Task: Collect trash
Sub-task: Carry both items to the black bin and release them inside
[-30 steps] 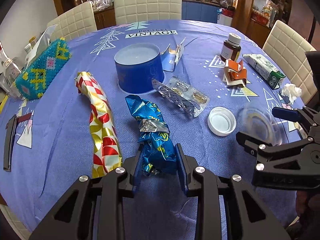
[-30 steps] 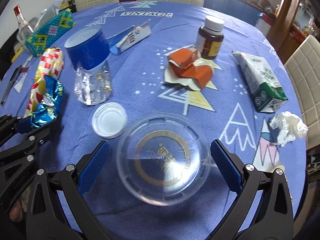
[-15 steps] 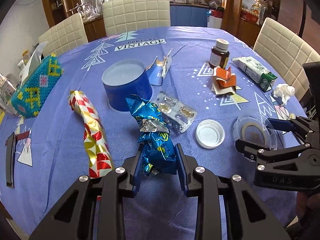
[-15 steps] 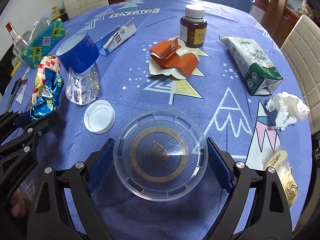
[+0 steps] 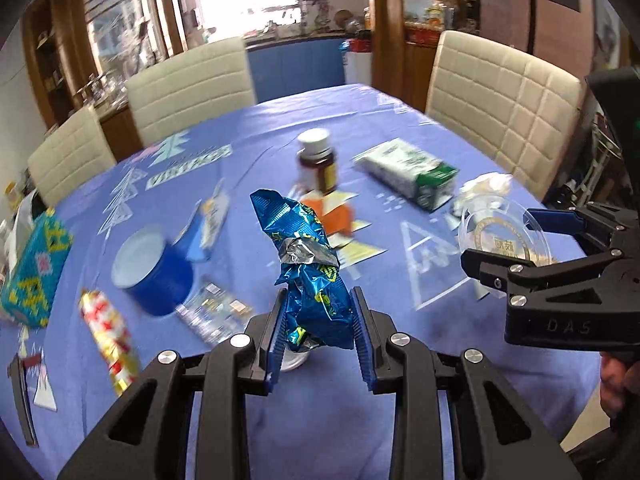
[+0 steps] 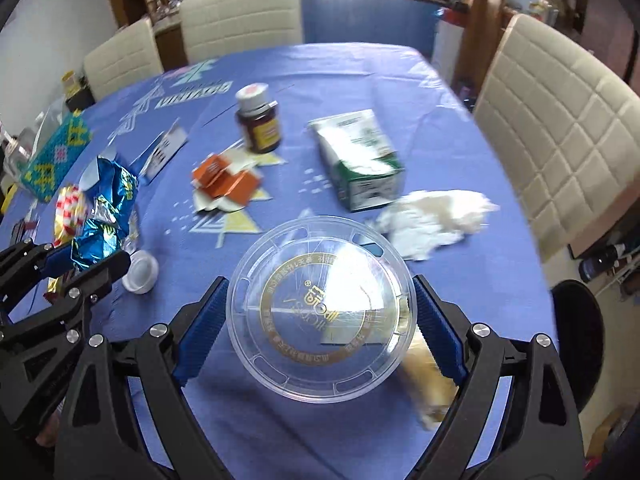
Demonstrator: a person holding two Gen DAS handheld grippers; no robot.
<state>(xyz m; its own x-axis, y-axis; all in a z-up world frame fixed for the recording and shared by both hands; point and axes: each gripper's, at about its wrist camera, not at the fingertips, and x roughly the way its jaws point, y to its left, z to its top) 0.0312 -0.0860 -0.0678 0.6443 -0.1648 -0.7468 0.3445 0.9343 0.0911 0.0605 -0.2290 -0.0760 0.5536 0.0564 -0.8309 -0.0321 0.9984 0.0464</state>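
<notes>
Standing upright between the blue pads of the left gripper (image 5: 320,332), a crumpled blue foil snack wrapper (image 5: 306,264) is held clamped by its lower end, with its long axis nearly vertical and its free tip pointing up and slightly to the left, above the blue printed tablecloth (image 5: 360,432). Yellow marks are seen on the foil, but they cannot be read. A round clear plastic lid (image 6: 322,308) is gripped at its rim from both sides by the right gripper (image 6: 320,320), and its flat face is turned toward the camera. A gold ring of small characters is printed on the lid, too fine to be read. On the body of the right gripper the letters "DAS" are embossed, as seen from the left wrist view. On the tablecloth a white word is printed; it seems to be "VINTAGE", but it is blurred. On the table are also seen a brown medicine bottle with a white cap (image 6: 258,120), a green and white carton (image 6: 360,160) lying on its side, a crumpled white tissue (image 6: 436,216), a torn orange cardboard box (image 6: 222,180) and a small white round cap (image 6: 142,272).
</notes>
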